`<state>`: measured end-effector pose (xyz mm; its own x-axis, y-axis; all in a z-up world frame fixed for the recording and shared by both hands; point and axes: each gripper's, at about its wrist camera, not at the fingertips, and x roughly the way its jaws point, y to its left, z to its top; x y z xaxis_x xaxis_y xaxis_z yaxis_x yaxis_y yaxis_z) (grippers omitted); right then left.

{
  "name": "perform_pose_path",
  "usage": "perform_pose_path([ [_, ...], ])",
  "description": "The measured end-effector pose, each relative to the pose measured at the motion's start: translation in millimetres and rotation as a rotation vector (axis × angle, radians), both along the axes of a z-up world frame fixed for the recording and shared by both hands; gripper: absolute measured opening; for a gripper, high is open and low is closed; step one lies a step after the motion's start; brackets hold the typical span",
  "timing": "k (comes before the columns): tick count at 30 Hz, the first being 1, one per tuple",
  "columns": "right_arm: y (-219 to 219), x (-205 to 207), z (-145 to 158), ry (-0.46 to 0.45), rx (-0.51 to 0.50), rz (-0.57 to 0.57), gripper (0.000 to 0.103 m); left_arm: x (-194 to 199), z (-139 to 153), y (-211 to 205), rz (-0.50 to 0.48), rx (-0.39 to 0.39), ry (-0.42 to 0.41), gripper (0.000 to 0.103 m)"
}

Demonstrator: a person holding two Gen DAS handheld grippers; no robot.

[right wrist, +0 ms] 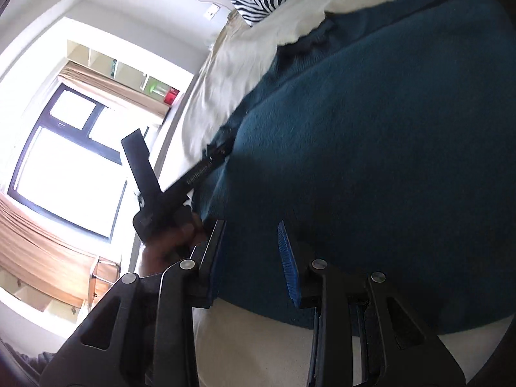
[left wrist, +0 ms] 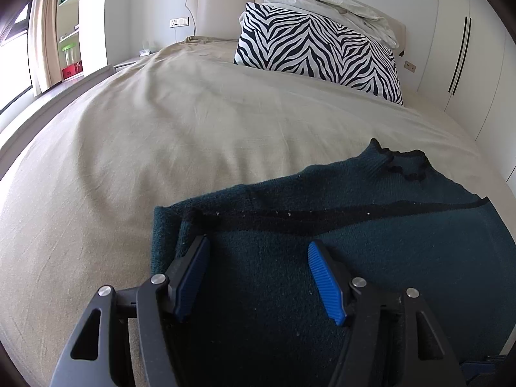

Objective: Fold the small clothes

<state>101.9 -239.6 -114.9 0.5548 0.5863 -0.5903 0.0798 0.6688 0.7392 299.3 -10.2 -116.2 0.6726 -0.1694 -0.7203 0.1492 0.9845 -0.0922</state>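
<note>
dark teal knit sweater (left wrist: 371, 258) lies flat on the beige bed sheet (left wrist: 161, 148), at the near edge of the bed, 5 o'clock in the left wrist view. fuzzy knit, pale lint specks on it. high collar with black wavy trim (left wrist: 408, 166) at 2 o'clock. a black band (left wrist: 322, 216) crosses the body left to right, over a folded edge; a second layer sticks out at the left side.

left claw (left wrist: 258, 248): blue ribbed pads spread well apart, hovering over the sweater's folded left part, nothing pinched between them.

right claw (right wrist: 250, 229): jaws partly apart, over the sweater's near hem at 6 o'clock in the right wrist view. knit fills the gap behind the pads, but no pinch visible. view is rolled and motion-blurred.

writing: white lettering on the left tool's black arm (right wrist: 200, 171) in the right wrist view, too blurred to read.

zebra-print pillow (left wrist: 319, 51) at 1 o'clock, at the headboard end.
</note>
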Motion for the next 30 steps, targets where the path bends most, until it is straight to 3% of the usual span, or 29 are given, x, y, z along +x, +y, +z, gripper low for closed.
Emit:
perform_pose_path([
  [4,-21,-14,-16,0.003,0.079,-0.062,0.030,0,0,0,0.000,0.000,-0.001,0.066],
  [13,-143,-72,-20,-0.044,0.127,-0.415,0.027,-1,0,0,-0.001,0.000,-0.003,0.066],
  [16,-168,-94,-26,-0.061,0.174,-0.491,0.026,-1,0,0,-0.001,0.003,-0.003,0.066],
  [18,-177,-104,-24,-0.055,0.155,-0.529,0.026,0,3,-1,-0.001,0.007,0.007,0.066],
  [23,-167,-116,-4,-0.047,0.124,-0.507,0.030,-30,34,2,0.044,-0.035,0.045,0.066],
  [25,-150,-115,6,-0.067,0.122,-0.460,0.030,-60,48,-7,-0.004,-0.077,0.020,0.067],
  [30,-96,-80,10,-0.065,0.149,-0.331,0.030,-118,27,-38,-0.136,-0.118,0.115,0.068],
])
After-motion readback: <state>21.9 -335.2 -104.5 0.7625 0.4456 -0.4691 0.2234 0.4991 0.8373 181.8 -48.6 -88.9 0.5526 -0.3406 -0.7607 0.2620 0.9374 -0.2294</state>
